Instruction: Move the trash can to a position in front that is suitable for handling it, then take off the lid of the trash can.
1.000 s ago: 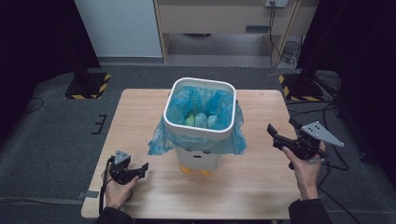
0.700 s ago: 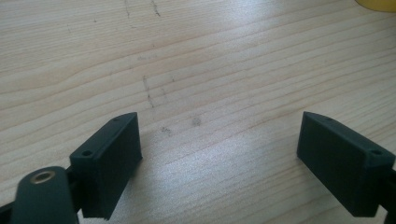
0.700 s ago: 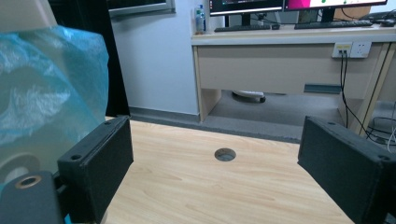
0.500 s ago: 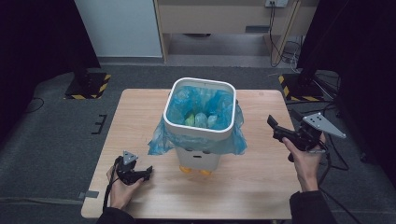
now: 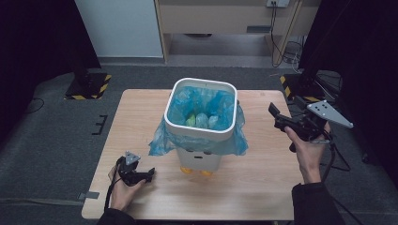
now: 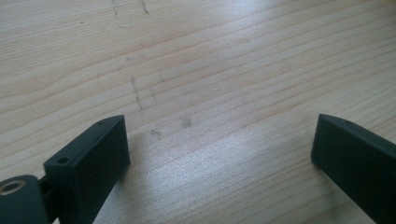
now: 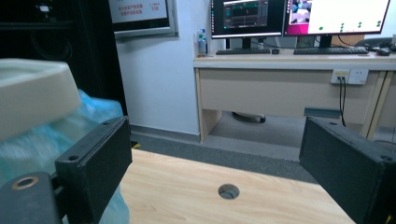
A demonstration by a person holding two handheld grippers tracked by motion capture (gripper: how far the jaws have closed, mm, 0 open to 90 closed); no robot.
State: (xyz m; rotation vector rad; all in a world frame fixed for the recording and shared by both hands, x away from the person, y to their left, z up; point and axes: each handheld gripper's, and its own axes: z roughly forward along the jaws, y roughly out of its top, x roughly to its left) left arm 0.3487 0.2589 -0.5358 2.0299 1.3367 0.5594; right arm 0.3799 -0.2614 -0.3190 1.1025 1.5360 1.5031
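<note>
Still pre-grasp | bin (image 5: 201, 125) mid-table (image 5: 263, 187), blue bag (image 5: 162, 140) draped over rim | left gripper (image 5: 149, 175) low near table, jaws just widened, empty | right gripper (image 5: 274, 115) raised beside bin, jaws wide, empty | risk — tugging bag tips bin | right gripper view showed hole (image 7: 228, 191); high view didn't

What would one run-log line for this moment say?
left gripper: open, jaws just been opening, nothing between, low over table | right gripper: open, empty, beside bin | blue bag: lines bin
</note>
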